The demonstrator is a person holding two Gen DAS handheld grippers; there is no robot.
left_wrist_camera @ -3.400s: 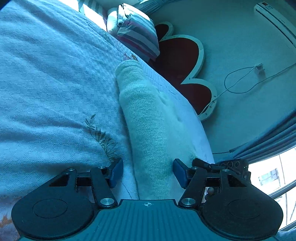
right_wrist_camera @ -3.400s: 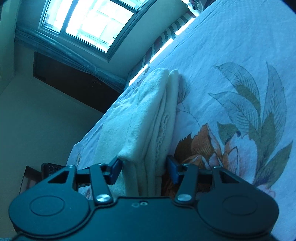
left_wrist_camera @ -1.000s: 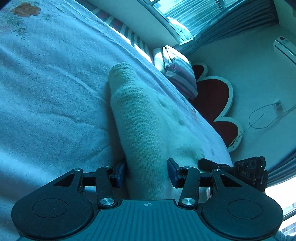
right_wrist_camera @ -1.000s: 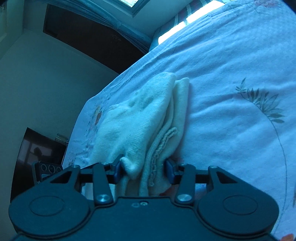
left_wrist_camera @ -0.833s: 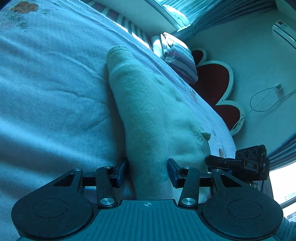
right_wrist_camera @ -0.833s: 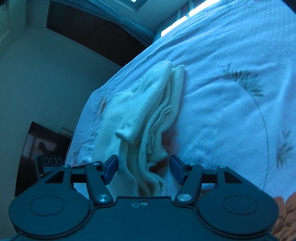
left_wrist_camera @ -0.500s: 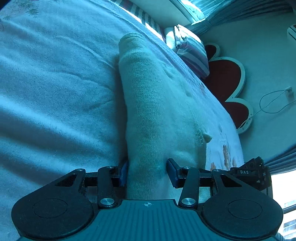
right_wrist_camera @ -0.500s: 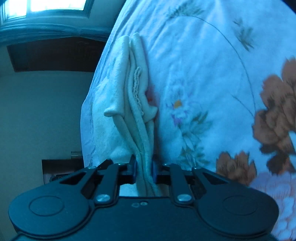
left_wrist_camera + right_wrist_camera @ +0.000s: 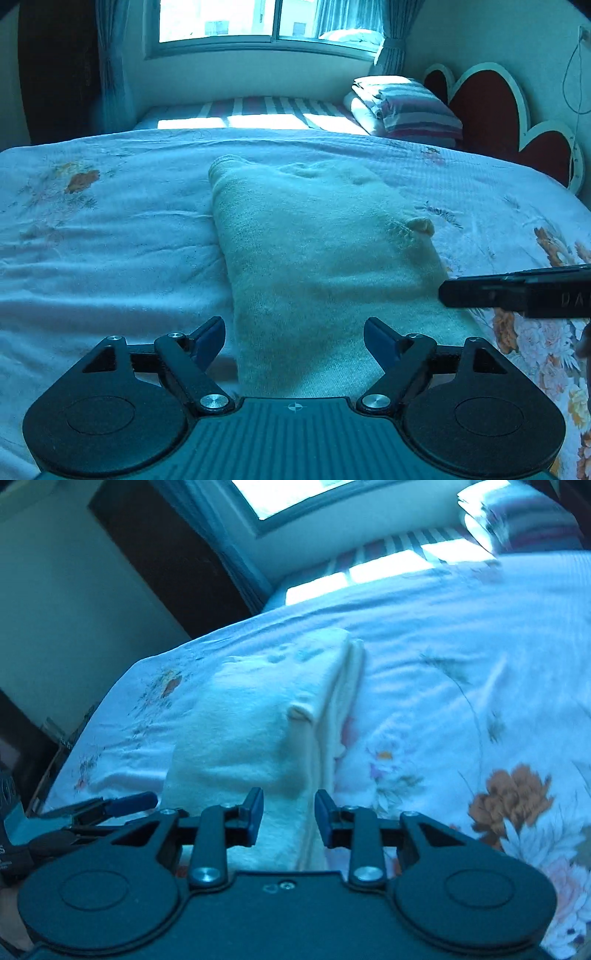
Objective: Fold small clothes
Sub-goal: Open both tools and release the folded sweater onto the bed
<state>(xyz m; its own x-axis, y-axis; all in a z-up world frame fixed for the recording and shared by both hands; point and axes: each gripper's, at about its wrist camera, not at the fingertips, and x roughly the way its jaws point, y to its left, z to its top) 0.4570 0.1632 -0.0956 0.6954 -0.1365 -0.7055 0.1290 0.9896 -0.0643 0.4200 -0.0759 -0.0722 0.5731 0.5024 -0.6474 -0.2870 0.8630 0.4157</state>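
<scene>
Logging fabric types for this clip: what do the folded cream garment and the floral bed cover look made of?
Folded cream garment: probably a soft knit, with fuzzy matte ribbing on the fold. Floral bed cover: thin woven cloth, maybe cotton, printed with flowers and finely creased.
</scene>
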